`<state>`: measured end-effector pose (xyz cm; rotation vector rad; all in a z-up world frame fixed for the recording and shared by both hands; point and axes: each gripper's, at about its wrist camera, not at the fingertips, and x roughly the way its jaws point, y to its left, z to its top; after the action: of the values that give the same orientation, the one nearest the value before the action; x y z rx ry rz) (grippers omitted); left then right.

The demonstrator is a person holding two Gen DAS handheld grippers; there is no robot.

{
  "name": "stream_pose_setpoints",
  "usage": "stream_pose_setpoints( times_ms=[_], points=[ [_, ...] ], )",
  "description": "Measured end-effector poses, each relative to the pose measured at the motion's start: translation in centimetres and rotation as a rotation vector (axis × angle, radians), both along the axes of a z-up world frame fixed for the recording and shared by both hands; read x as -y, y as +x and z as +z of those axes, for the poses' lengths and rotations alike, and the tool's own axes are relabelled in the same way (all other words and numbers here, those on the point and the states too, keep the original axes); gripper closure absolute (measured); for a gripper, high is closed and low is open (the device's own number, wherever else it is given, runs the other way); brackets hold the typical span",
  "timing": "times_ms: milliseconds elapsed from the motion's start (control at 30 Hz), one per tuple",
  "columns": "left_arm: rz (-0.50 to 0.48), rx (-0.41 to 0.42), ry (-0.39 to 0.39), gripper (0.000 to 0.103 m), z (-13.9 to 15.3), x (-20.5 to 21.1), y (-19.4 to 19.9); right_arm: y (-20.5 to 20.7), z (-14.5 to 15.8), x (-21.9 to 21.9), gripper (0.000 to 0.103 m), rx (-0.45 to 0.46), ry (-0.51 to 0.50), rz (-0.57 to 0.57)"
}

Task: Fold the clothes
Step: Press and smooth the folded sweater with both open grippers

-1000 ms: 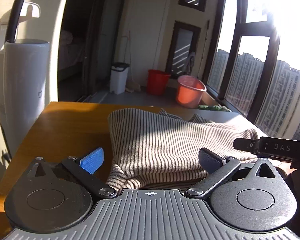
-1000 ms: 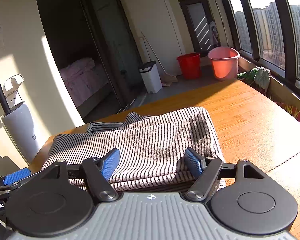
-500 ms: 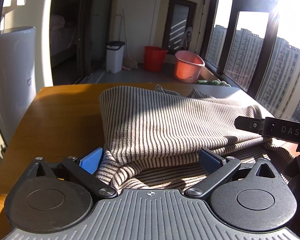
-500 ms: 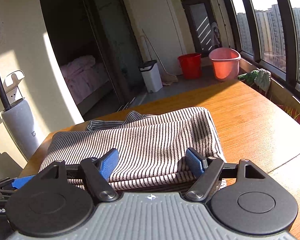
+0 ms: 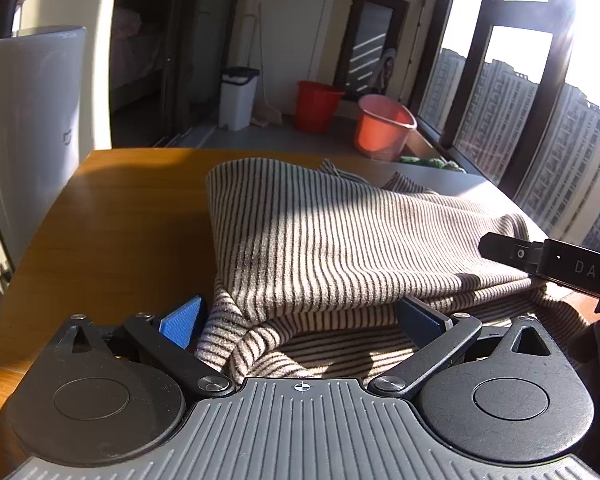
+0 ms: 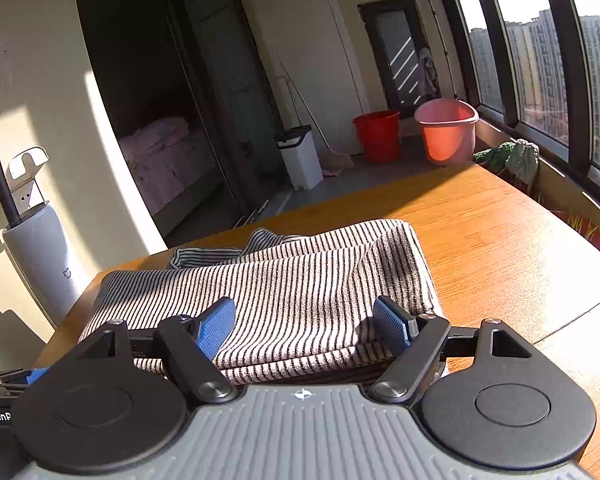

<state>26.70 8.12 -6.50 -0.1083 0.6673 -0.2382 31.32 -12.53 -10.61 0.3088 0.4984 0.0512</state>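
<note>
Sunlit balcony room, wooden worktop (image 6: pixel 500 240) in lower half of frame. Striped garment (image 6: pixel 300 288) lies folded on worktop at frame centre. Left claw (image 5: pixel 300 320) spread, straddling near hem. Right claw (image 6: pixel 304 324) spread over near edge, pinching nothing.

garment: striped knit (image 5: pixel 340 240), folded on wooden table (image 5: pixel 112 216)
left gripper (image 5: pixel 300 316): jaws wide apart around its near hem
</note>
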Motion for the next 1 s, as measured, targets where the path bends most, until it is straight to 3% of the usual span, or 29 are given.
stream_pose_setpoints(
  times_ms=[533,800,1000],
  points=[
    [0.013,0.019,-0.009,0.000,0.1,-0.5,-0.6,-0.4,-0.1,0.1,0.029,0.008,-0.028,-0.101],
    [0.018,0.026,-0.020,0.000,0.2,-0.5,-0.7,-1.6,0.0,-0.1,0.030,0.072,-0.045,-0.133],
    [0.019,0.023,-0.032,0.000,0.1,-0.7,-0.6,-0.1,-0.1,-0.3,0.028,-0.012,-0.054,-0.071]
  ],
)
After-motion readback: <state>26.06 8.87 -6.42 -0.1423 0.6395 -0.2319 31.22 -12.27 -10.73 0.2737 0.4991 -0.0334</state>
